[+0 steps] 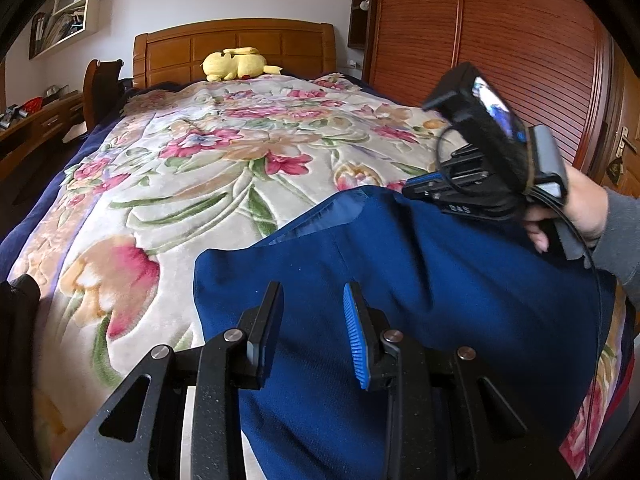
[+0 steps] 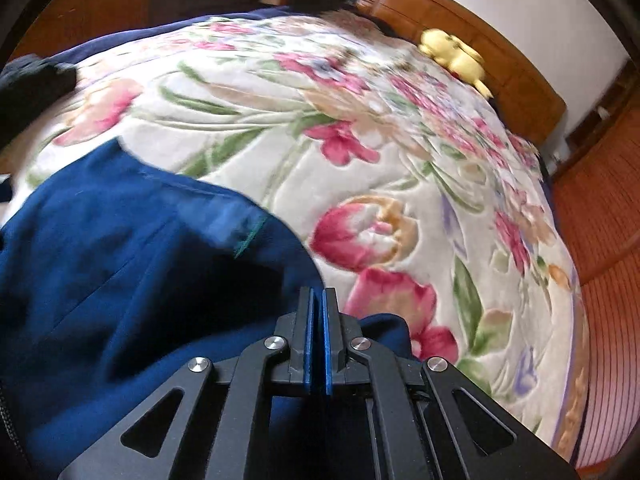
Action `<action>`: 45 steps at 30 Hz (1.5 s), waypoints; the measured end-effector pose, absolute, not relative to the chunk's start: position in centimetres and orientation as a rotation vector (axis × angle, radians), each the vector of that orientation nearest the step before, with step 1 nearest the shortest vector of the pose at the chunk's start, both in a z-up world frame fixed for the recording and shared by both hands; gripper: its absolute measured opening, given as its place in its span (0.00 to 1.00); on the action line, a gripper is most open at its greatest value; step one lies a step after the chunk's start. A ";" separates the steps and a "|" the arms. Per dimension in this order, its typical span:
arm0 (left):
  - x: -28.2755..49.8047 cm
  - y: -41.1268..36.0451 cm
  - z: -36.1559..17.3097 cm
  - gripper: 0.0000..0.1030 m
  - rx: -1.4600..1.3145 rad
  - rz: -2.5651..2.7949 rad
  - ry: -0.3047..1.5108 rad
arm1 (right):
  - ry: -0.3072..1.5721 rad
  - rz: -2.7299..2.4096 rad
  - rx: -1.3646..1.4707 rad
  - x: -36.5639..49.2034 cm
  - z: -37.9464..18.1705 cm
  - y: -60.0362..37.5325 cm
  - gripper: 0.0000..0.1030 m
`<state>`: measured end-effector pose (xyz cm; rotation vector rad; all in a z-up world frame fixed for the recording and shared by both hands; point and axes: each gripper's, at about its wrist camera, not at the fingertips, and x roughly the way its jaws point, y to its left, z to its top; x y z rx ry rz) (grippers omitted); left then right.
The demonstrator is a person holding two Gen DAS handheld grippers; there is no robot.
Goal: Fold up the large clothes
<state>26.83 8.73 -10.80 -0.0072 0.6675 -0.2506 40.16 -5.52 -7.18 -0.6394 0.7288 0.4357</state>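
Note:
A dark blue garment [image 1: 400, 280] lies on the near part of a flowered blanket [image 1: 224, 168] that covers the bed. My left gripper [image 1: 313, 294] hovers just over the garment's near left part, its jaws apart with nothing pinched between them. My right gripper [image 1: 414, 192], held by a hand [image 1: 580, 208] in a grey sleeve, is at the garment's far edge, where the cloth rises to its tips. In the right wrist view the right gripper [image 2: 318, 296] has its blue pads pressed together on the garment [image 2: 120, 280], whose edge runs under the fingers.
A yellow plush toy [image 1: 234, 64] lies against the wooden headboard [image 1: 236, 46]. A slatted wooden wardrobe [image 1: 500, 60] stands along the bed's right side. A black cloth [image 1: 18, 308] lies at the bed's left edge, and a desk [image 1: 36, 124] stands further left.

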 end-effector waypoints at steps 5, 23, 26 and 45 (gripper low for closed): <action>26.9 8.6 -10.9 0.31 0.001 -0.256 0.675 | 0.706 0.370 -0.469 41.4 -4.7 -8.3 0.44; 27.5 7.3 -12.4 0.31 0.043 -0.264 0.729 | 1.011 0.113 -0.228 43.3 -10.9 -27.7 0.47; 27.5 7.1 -12.5 0.31 0.053 -0.269 0.733 | 1.012 0.134 -0.144 43.8 -11.3 -29.0 0.36; 27.4 6.9 -12.7 0.31 0.063 -0.276 0.739 | 0.863 -0.010 -0.245 41.0 -9.7 -30.0 0.15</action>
